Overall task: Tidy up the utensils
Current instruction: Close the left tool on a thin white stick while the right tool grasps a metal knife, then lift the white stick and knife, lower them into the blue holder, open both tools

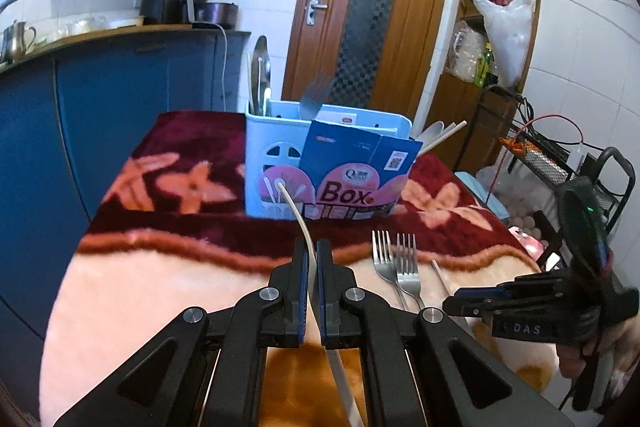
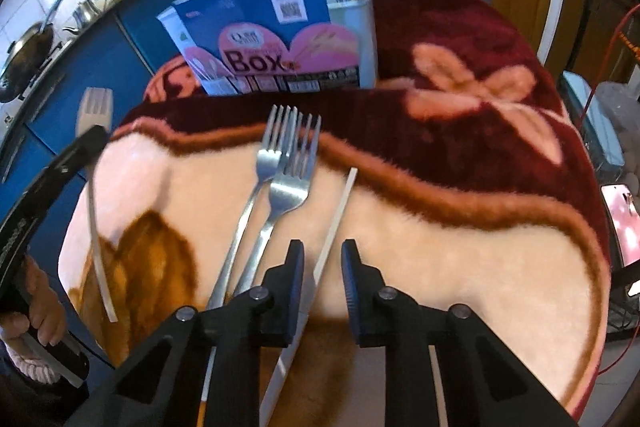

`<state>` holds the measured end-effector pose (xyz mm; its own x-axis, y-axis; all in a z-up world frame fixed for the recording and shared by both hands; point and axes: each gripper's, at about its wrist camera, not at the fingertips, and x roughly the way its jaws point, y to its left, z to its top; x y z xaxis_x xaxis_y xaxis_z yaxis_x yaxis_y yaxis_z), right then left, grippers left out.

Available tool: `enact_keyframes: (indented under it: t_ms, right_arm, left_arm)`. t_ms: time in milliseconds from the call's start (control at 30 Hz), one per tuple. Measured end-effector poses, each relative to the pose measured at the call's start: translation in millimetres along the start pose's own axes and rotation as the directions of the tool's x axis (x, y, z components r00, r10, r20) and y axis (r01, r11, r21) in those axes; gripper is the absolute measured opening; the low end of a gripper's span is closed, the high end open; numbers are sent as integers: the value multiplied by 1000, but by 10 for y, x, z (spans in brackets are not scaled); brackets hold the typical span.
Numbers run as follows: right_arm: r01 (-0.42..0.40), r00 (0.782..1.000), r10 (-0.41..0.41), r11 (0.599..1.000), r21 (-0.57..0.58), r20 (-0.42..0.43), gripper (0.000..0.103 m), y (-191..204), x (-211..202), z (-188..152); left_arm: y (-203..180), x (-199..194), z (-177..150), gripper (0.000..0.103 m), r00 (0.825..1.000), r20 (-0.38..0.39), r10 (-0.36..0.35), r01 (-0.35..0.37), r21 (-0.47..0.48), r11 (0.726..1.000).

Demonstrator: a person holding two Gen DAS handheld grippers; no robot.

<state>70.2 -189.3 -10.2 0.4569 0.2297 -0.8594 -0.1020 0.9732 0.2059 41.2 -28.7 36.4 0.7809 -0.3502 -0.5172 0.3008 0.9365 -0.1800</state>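
My left gripper (image 1: 312, 251) is shut on the thin handle of a white plastic fork (image 1: 298, 215), held off the blanket; its tines (image 2: 94, 107) show in the right wrist view. My right gripper (image 2: 322, 263) points down at the blanket with a white chopstick (image 2: 338, 211) lying between its fingers, a gap still showing on the right side. Two metal forks (image 2: 276, 187) lie side by side just left of that chopstick. Behind them stands a light blue utensil basket (image 1: 272, 147) with a blue "Box" card (image 1: 352, 167) in front, holding a spoon, a fork and chopsticks.
A red and peach floral blanket (image 1: 180, 179) covers the table. Blue cabinets (image 1: 100, 107) stand on the left, a wooden door (image 1: 372, 7) behind the table, and a wire rack (image 1: 552, 155) with cables to the right. A person's hand (image 2: 40, 307) grips the left tool.
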Motion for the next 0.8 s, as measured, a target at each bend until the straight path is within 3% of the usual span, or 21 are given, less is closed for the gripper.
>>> enact_keyframes:
  t_ms: [233,367,500,633,800]
  right_arm:
    - [5,995,-5,1000,0,-96,18,-14,93,137]
    - [0,994,3,1000,29,-105,11,-65,107,162]
    - [-21,998,24,998,54,-55,6,-94,72,118]
    - [-76,996,71,993,86,54,6,-150,-87,30]
    - [-106,973,86,991,82,216,6,-155,-356,-26]
  left_arm:
    - [64,-26,49,4,1000,26,8,-8,4,1000]
    - [68,-52,121,4,999,53,8,-9,15,1000]
    - [71,-75,207,4,997,82,9,-11,24,1000]
    - [77,-94,324,4,993,114,28,-31,30,999]
    - [83,-106,477,4,983,175,48,-54,32,998]
